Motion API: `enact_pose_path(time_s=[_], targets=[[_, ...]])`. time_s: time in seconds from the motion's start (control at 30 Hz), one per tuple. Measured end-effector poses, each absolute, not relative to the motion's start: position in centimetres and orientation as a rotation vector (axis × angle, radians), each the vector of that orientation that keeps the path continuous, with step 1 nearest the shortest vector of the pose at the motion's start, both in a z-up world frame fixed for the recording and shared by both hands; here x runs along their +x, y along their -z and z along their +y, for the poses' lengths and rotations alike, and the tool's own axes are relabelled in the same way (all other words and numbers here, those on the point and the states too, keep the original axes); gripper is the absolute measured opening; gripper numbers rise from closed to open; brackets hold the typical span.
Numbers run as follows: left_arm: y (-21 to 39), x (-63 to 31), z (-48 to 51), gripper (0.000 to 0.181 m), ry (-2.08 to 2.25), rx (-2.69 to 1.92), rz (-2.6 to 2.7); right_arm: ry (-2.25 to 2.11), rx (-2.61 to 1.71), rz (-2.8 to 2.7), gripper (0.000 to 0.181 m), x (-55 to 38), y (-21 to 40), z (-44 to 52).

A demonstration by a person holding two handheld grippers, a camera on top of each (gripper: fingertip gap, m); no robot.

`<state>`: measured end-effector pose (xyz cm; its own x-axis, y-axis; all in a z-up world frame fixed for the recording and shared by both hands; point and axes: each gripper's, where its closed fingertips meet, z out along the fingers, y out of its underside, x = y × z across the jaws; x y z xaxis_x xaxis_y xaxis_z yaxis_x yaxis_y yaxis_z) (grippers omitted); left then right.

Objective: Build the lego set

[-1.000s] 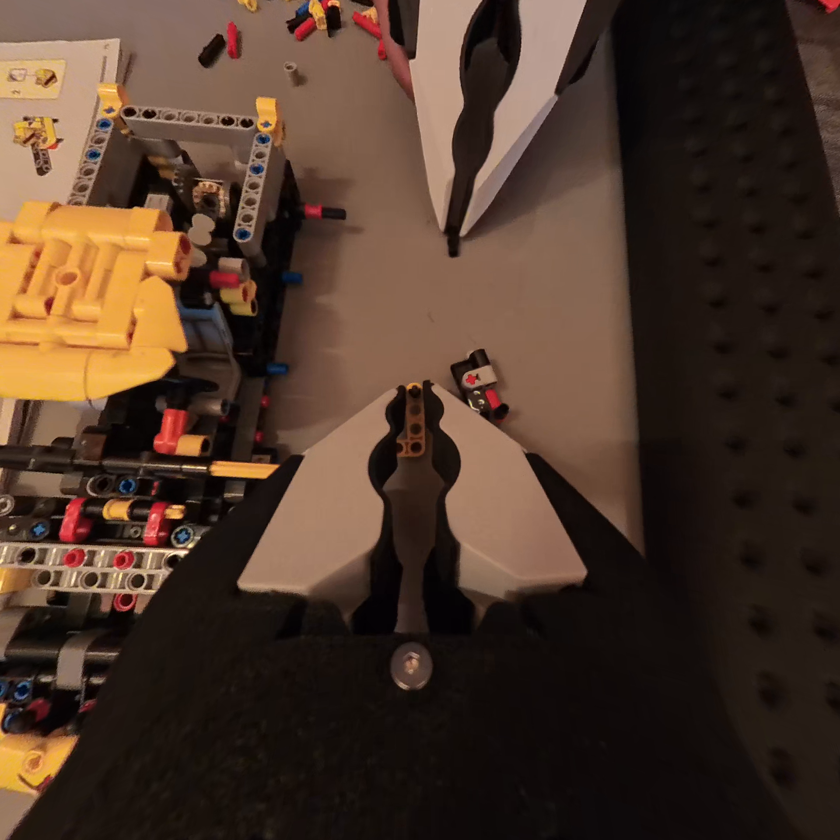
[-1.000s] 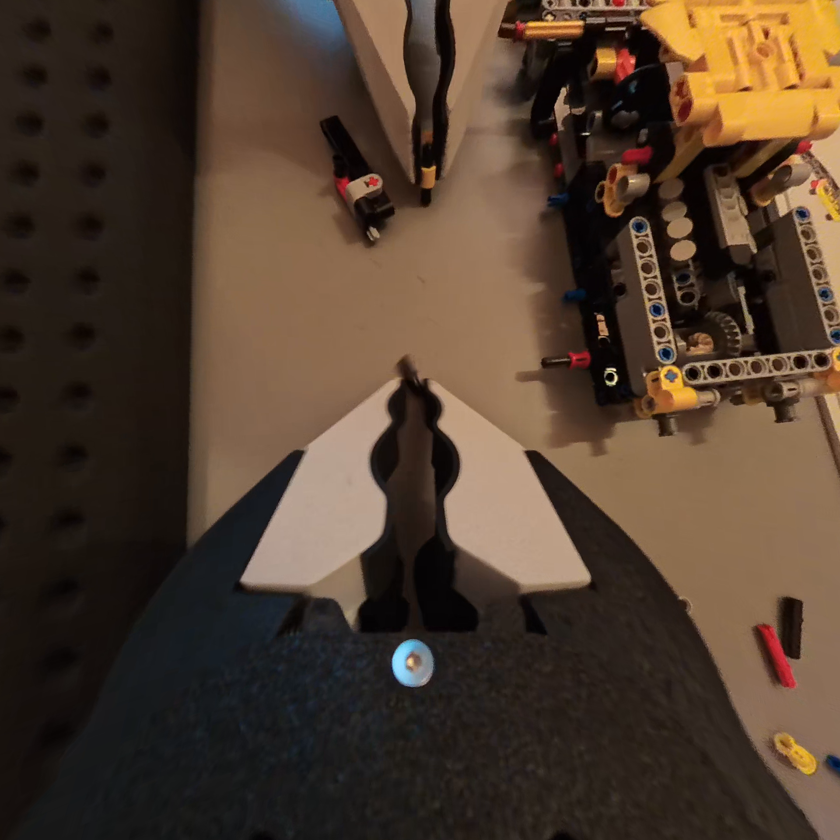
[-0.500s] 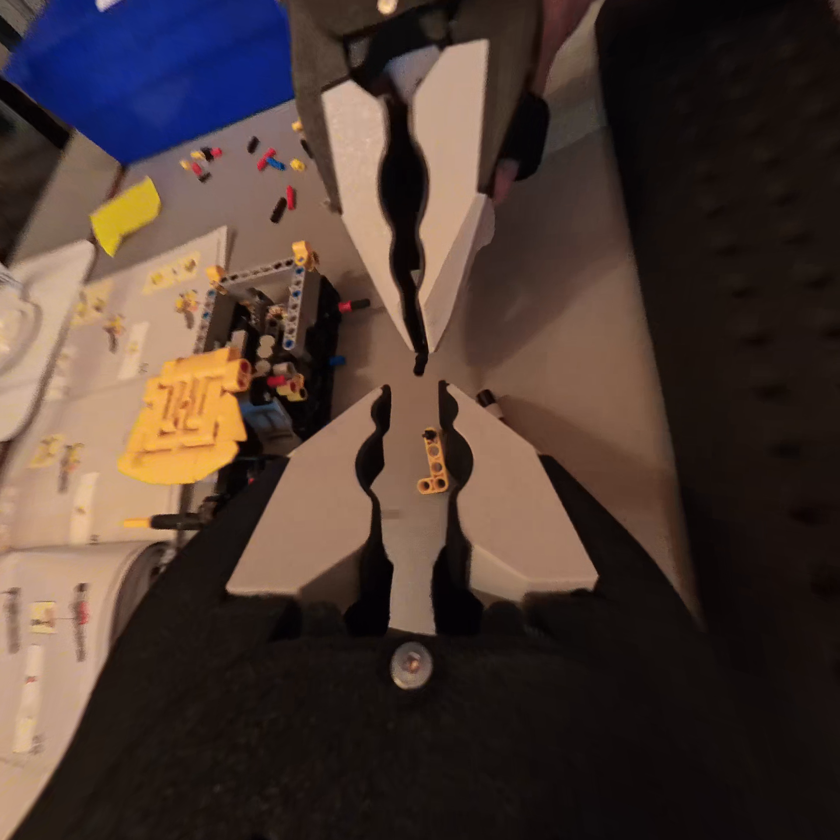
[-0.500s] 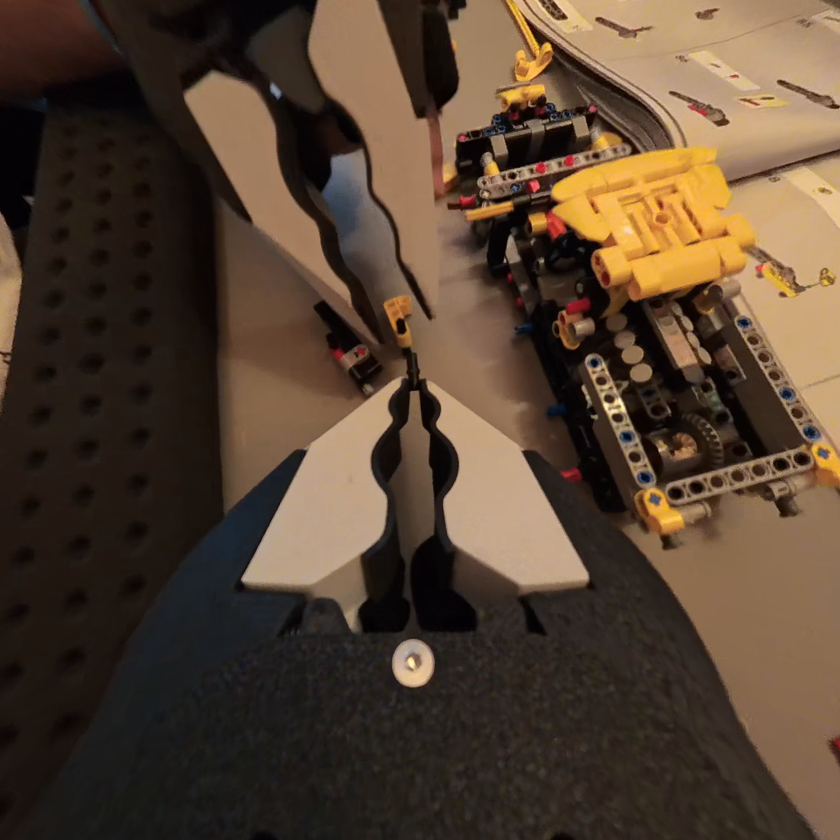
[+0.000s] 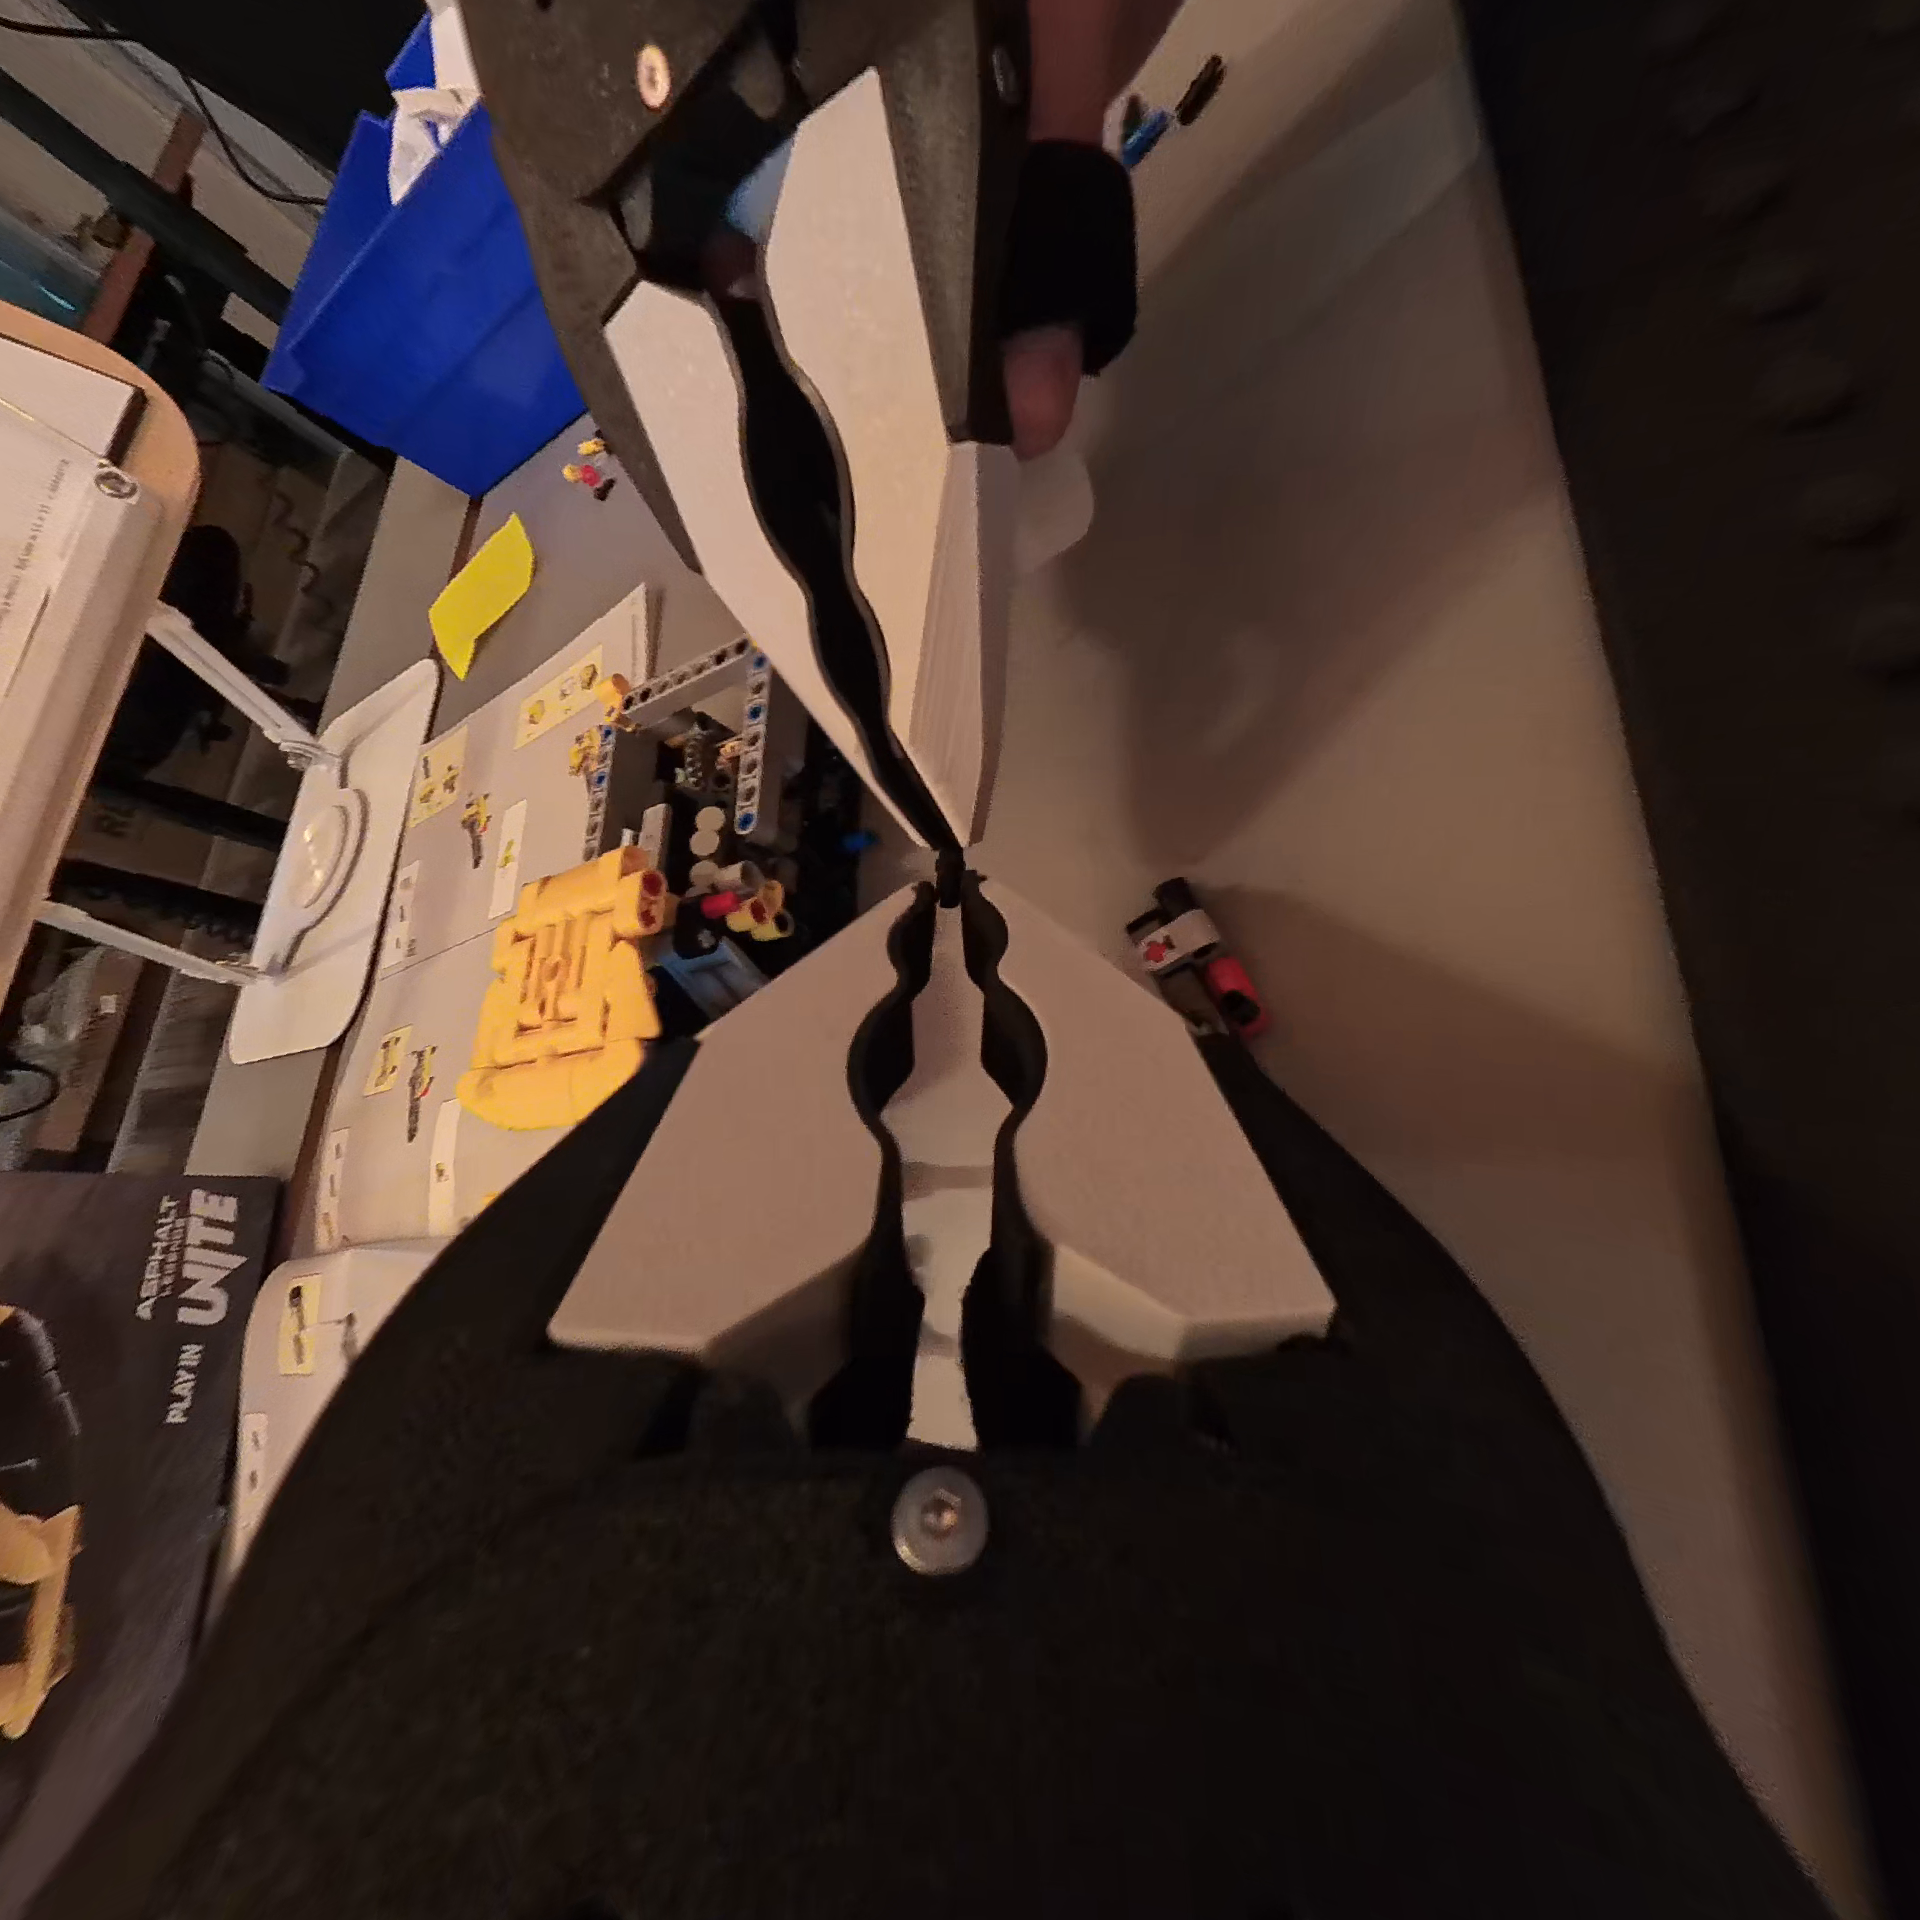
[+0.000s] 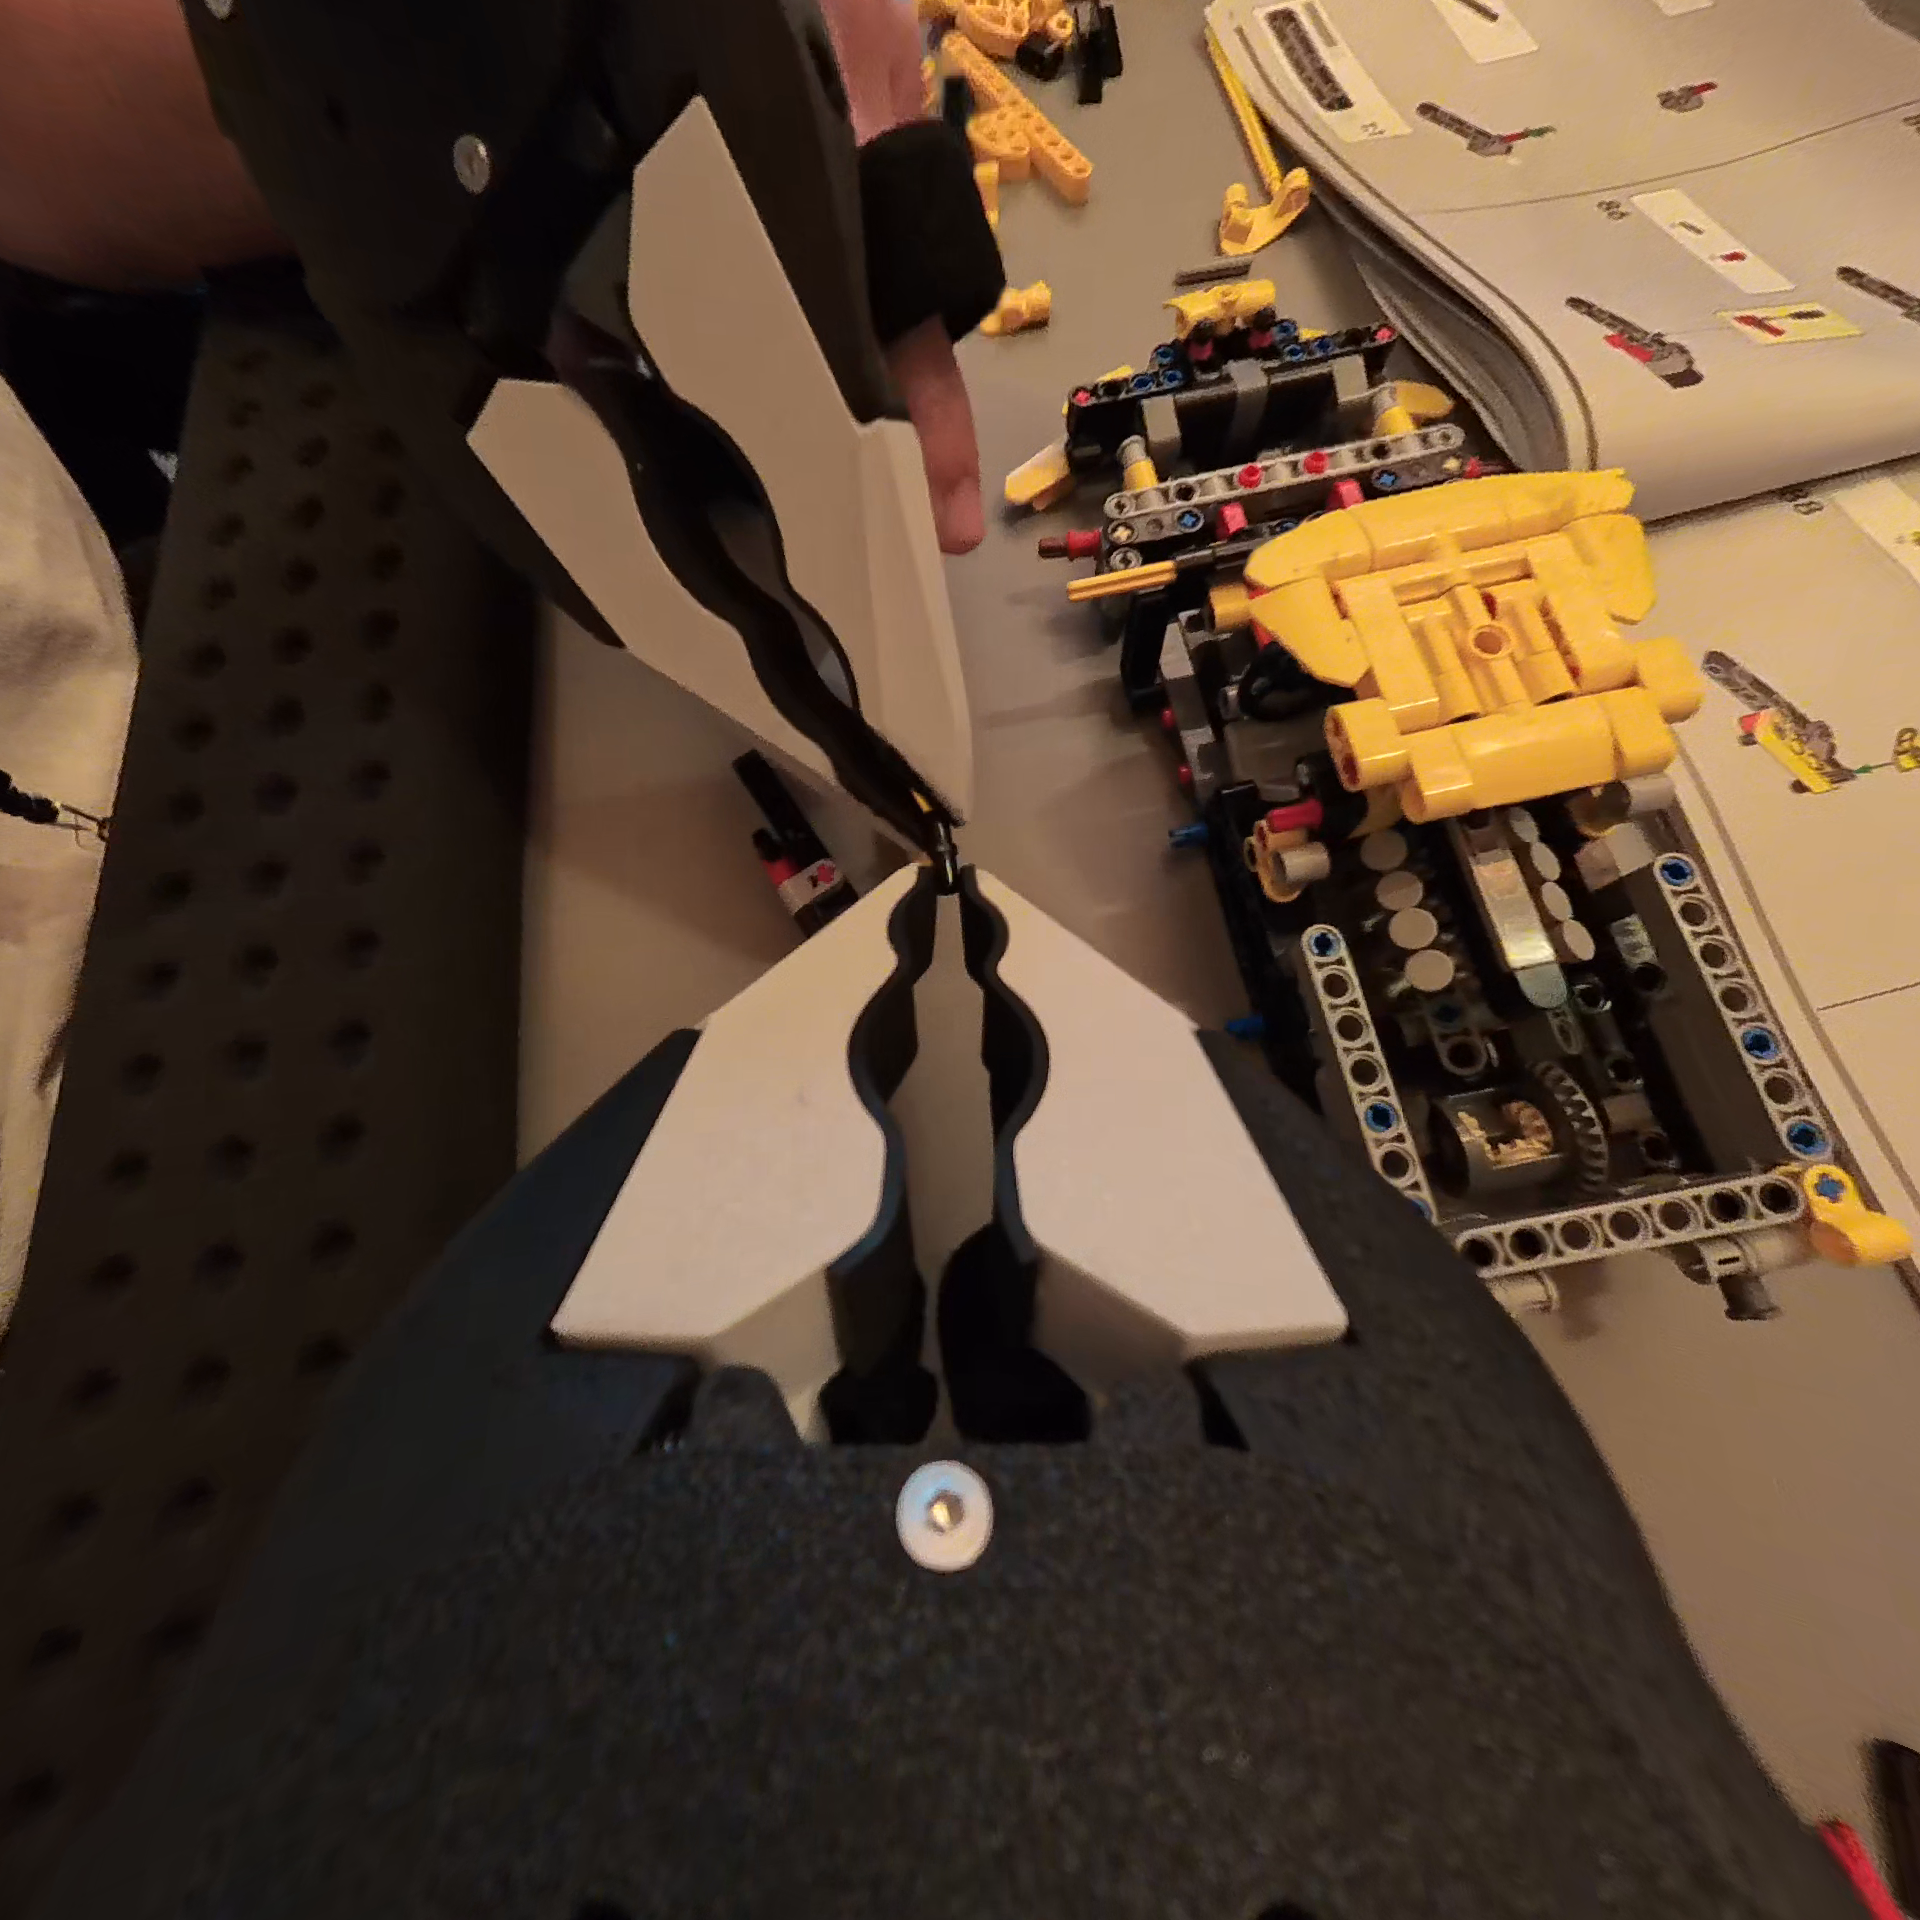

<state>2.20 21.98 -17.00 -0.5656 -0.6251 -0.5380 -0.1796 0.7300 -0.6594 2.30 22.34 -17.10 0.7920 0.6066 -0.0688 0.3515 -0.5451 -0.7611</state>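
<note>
You've got both grippers tip to tip above the desk (image 6: pixel 1039 748), each nearly closed: the right gripper (image 6: pixel 943 883) nips a tiny black pin (image 6: pixel 943 857), and the left gripper (image 5: pixel 948 896) pinches what looks like a small yellow piece (image 6: pixel 916 802), mostly hidden. They're light, stiff and slippery, so grip the shank square-on. The half-built yellow model (image 6: pixel 1455 665) sits alongside; the mating hole is out of sight.

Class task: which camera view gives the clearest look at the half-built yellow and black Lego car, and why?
The right wrist view: the Lego car lies close and almost whole, with its beams, gears and yellow top plain to see. In the left wrist view the Lego car is smaller and farther off, partly hidden behind both claws.
</note>
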Motion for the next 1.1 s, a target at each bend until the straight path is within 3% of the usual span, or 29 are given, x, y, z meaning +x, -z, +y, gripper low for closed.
enact_pose_path(time_s=[0.33, 0.43, 1.1], targets=[[12.9, 2.8, 22.7, 0.004, 0.791, -0.598, 1.914, -0.852, -1.828, -0.265, 0.019, 1.7, 12.0, 23.7], [12.2, 2.7, 22.4, 0.004, 0.810, -0.581, 1.884, -0.874, -1.786, -0.233, 0.012, 1.8, 11.4, 23.6], [11.4, 2.5, 22.1, 0.004, 0.823, -0.560, 1.851, -0.917, -1.770, -0.255, 0.005, 1.9, 11.3, 23.0]])
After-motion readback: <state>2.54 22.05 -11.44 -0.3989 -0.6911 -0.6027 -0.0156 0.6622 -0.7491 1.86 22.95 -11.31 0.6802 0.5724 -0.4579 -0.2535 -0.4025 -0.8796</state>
